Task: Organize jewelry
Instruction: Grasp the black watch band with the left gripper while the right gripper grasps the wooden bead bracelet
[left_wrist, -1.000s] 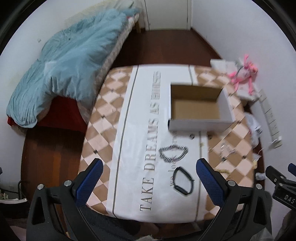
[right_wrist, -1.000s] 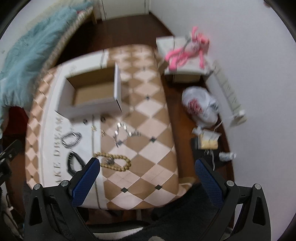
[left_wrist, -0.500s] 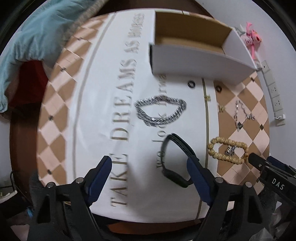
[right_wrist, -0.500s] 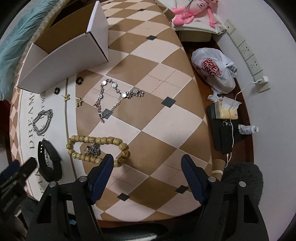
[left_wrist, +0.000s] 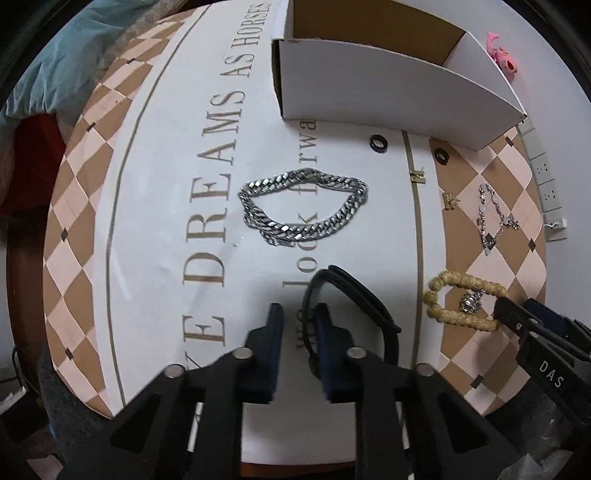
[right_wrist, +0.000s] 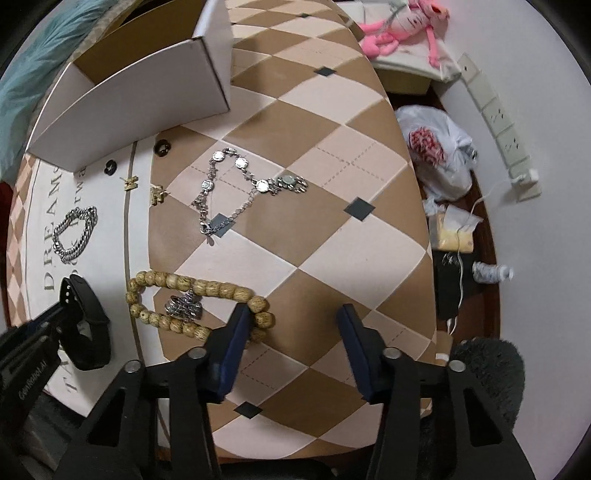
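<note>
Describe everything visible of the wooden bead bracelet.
The wooden bead bracelet is a loop of round tan, grained beads lying flat on the checkered tablecloth, pressed into a long oval. A silvery metal charm rests inside the loop. The right tongs have been closing; their left pad touches the bracelet's end beads.

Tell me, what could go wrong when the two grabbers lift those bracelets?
1. The left gripper, whose jaws just closed, pinches only one thin edge of the black band; it might slip out when lifted.
2. The right gripper, jaws just closing, has only the end beads of the wooden bead bracelet between them; it may miss or shove it.
3. The silver charm lying inside that loop could get dragged along.
</note>
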